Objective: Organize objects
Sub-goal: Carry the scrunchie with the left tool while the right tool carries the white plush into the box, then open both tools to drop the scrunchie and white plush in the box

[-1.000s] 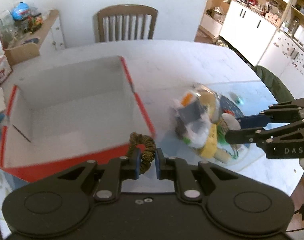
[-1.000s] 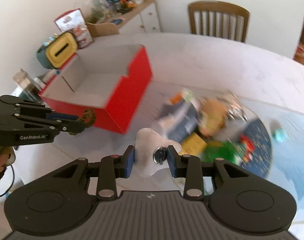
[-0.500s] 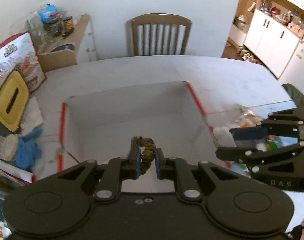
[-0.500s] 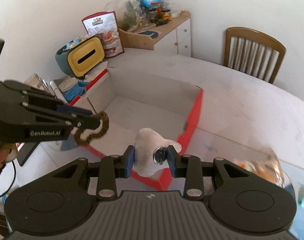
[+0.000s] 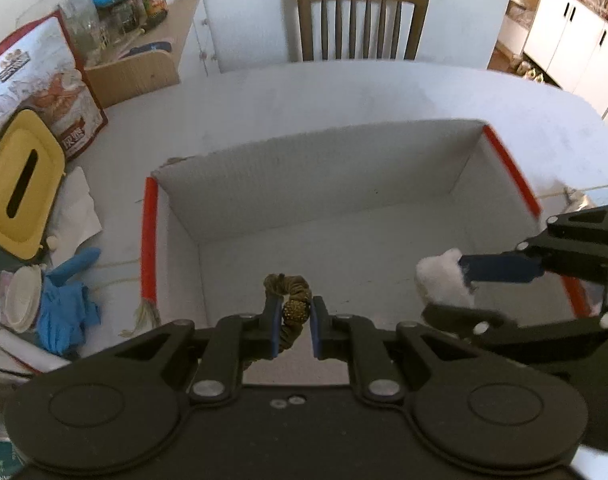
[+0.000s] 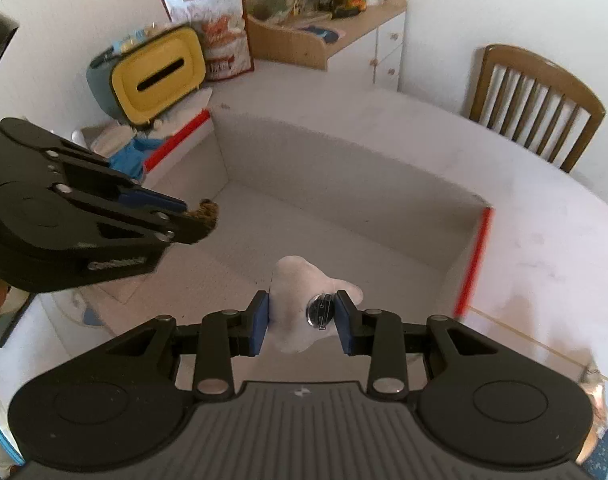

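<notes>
An open red box [image 5: 149,236] with a white inside stands on the white table; nothing lies in it. Over its near side my left gripper [image 5: 294,330] is shut on an olive-brown scrunchie [image 5: 290,296]. From the right wrist view the same scrunchie [image 6: 204,216] sticks out past the left gripper's fingers. My right gripper [image 6: 300,320] is shut on a white fluffy piece [image 6: 300,284] with a round metal clip [image 6: 319,311], held above the box's floor [image 6: 344,240]. The left wrist view shows that white piece [image 5: 442,276] over the box's right part.
Left of the box lie a yellow-lidded tissue holder [image 5: 18,184], blue gloves [image 5: 64,304], white cloths and a snack bag [image 5: 40,88]. A wooden chair [image 5: 362,20] stands at the table's far side. A side cabinet [image 6: 344,40] carries jars.
Both grippers have swung left from the pile of objects to above the open box, each carrying its item. The pile has left both views.
</notes>
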